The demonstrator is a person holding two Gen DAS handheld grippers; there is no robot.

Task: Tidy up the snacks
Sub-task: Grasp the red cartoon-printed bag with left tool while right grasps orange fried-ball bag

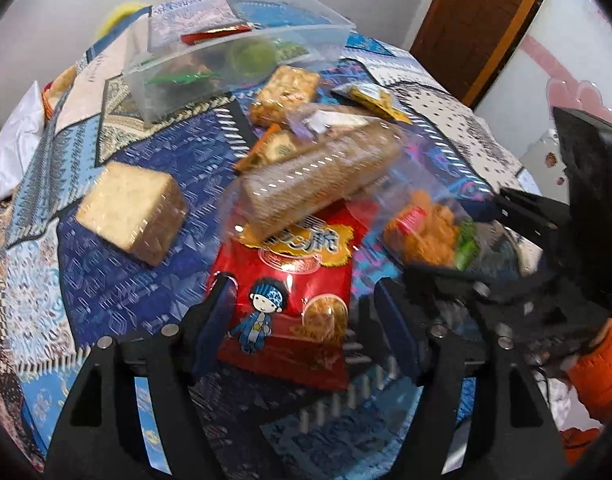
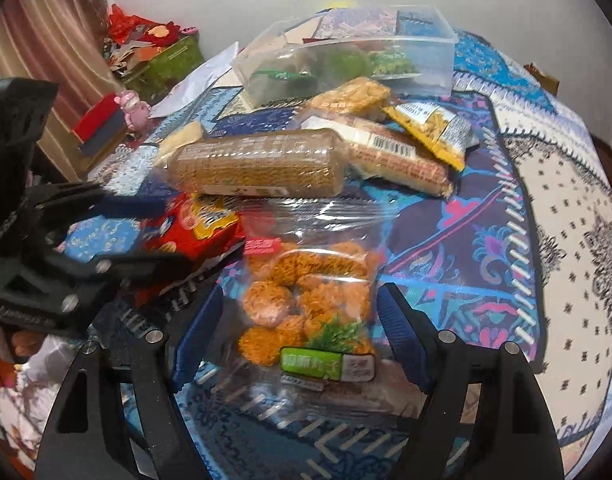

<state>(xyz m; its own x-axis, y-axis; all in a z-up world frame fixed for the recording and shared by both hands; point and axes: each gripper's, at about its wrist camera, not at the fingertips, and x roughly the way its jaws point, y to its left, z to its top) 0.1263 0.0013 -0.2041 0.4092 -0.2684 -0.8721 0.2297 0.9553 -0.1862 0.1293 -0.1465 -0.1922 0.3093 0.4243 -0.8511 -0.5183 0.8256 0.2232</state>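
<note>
My two claws have black arms and blue pads (image 1: pixel 396 320). Under them the tablecloth (image 1: pixel 118 280) is a patchwork of dark blue, light blue and cream, with white dashes and small black motifs. The snack bag (image 1: pixel 290 300) between my left pads is red with yellow letters and a cartoon boy in blue. The clear bag (image 2: pixel 306 300) between my right pads shows orange balls and a green label. The long pack (image 2: pixel 258 164) is brown. The box (image 1: pixel 234 52) is transparent. My sleeve (image 1: pixel 602 368) is orange.
</note>
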